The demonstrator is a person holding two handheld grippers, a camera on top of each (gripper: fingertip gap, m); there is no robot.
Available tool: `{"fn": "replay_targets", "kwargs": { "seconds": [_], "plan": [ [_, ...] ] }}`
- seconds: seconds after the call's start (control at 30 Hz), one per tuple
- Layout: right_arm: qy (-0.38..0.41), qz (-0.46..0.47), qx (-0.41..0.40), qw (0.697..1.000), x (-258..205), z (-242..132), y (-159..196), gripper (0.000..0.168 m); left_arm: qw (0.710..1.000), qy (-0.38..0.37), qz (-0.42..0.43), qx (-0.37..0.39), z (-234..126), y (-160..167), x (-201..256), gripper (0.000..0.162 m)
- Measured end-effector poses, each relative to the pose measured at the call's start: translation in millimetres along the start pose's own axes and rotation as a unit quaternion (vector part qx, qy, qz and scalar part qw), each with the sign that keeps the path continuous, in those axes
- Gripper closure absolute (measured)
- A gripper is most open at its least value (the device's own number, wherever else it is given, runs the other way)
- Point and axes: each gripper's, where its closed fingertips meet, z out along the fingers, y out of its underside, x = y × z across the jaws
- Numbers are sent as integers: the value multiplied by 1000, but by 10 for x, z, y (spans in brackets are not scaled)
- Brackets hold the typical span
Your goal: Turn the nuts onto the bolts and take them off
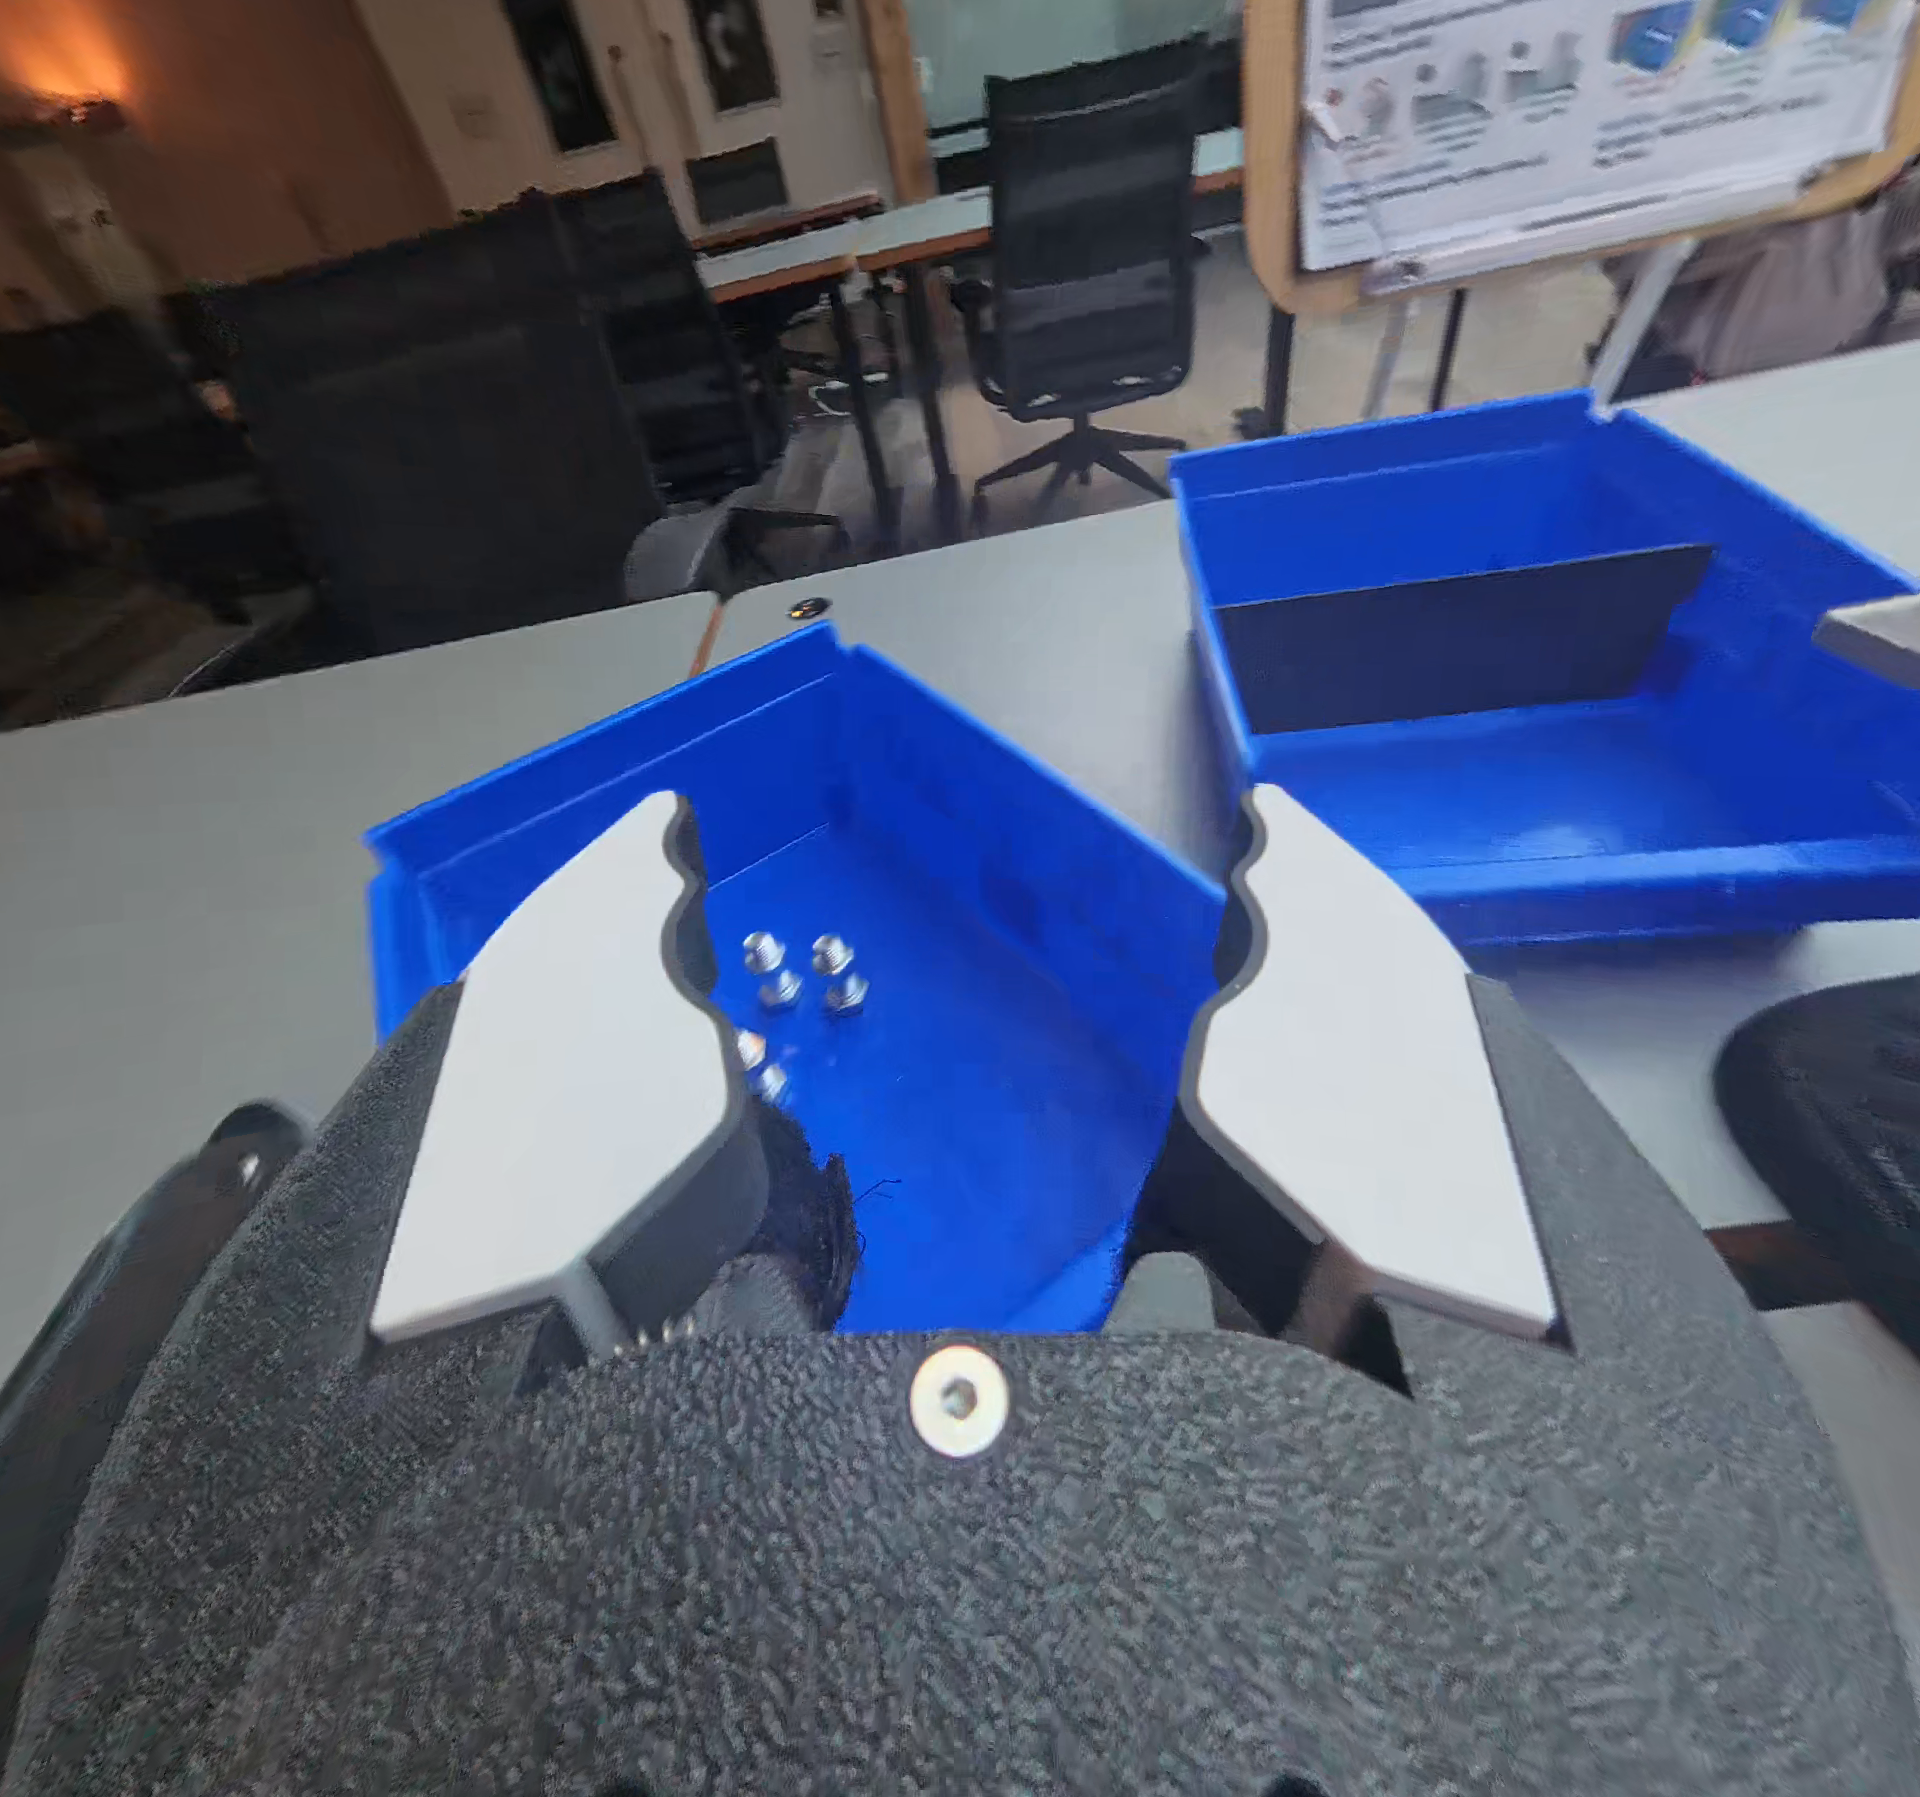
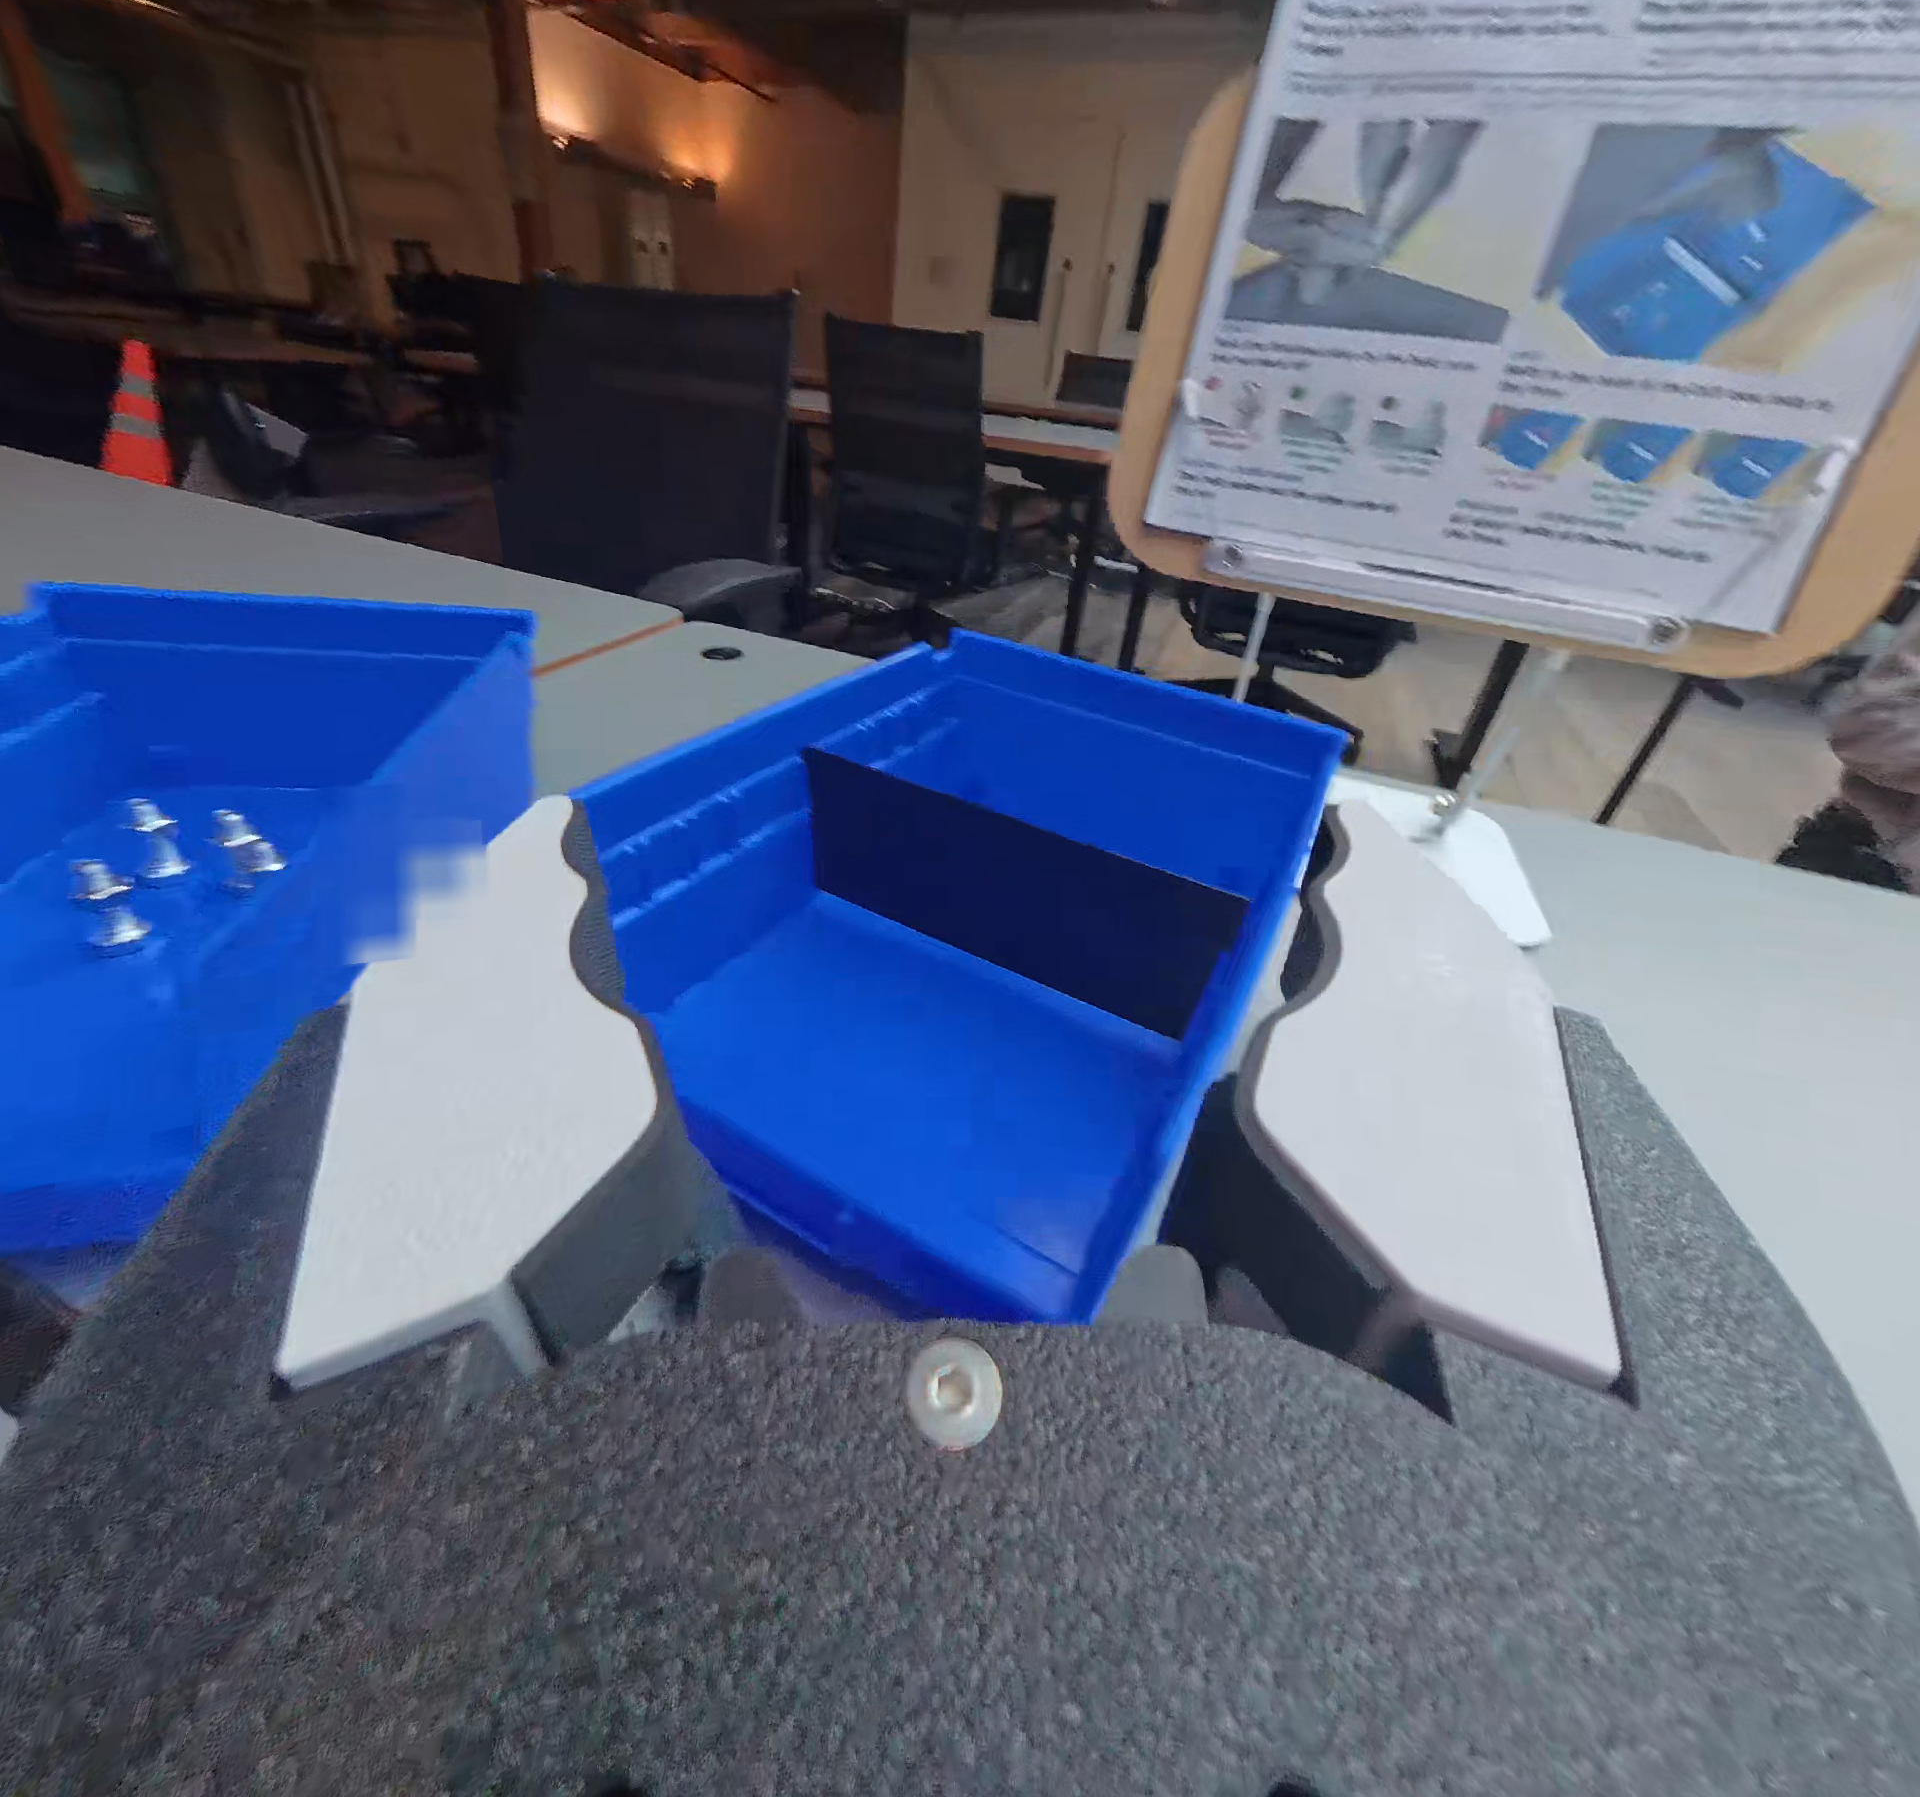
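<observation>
Several small silver bolts (image 1: 800,984) lie on the floor of a blue bin (image 1: 1039,874) on the grey table. My left gripper (image 1: 961,822) is open and empty, its fingers spread above this bin. The same bolts (image 2: 166,864) and their bin (image 2: 436,708) show at the left of the right wrist view. A second blue bin (image 2: 935,1103) with a black divider (image 2: 1018,885) sits to the right; its near half looks empty. My right gripper (image 2: 951,833) is open and empty, held over it. This divided bin (image 1: 1558,791) also shows in the left wrist view. No nuts are visible.
The grey table (image 1: 208,864) ends just behind the bins. A wooden board with printed sheets (image 2: 1538,272) stands on an easel at the back right. Black office chairs (image 1: 1081,251) and other tables stand beyond. An orange cone (image 2: 135,417) stands far left.
</observation>
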Motion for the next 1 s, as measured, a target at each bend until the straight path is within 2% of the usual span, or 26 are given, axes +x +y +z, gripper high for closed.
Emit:
{"fn": "replay_targets", "kwargs": {
  "seconds": [0.1, 0.17, 0.33, 0.4, 0.5, 0.53, 0.57, 0.6, 0.73, 0.8, 1.0],
  "plan": [
    [29, 23, -62, 997, 456, -25, 308, 54, 994, 64, 64, -53, 450, -66, 521, 71],
    [27, 48, -106, 993, 579, -10, 528, 62, 986, 85, 105, -100, 762, -14, 735, 75],
    [1, 77, -183, 980, 501, 152, 896, 70, 955, 90, 201, -200, 1327, 159, 926, 87],
    [-2, 62, -206, 977, 459, 209, 958, 74, 934, 97, 227, -257, 1485, 304, 947, 88],
    [0, 2, -252, 968, 467, 255, 1068, 103, 897, 95, 282, -327, 1675, 544, 916, 100],
    [-6, -24, -276, 961, 475, 261, 1143, 119, 884, 92, 295, -351, 1714, 629, 890, 108],
    [-16, -41, -296, 954, 470, 268, 1218, 126, 873, 108, 295, -373, 1729, 721, 930, 121],
    [-22, -43, -309, 950, 459, 276, 1268, 127, 870, 113, 292, -381, 1751, 762, 963, 128],
    [8, -87, -334, 939, 586, 266, 1292, 133, 881, 118, 263, -376, 1757, 702, 1049, 137],
    [14, -65, -317, 946, 673, 238, 1251, 137, 896, 126, 224, -361, 1727, 642, 1138, 142],
    [77, -87, -249, 962, 1217, -20, 821, 147, 932, 147, 162, -289, 1554, 258, 1588, 145]
  ]
}}
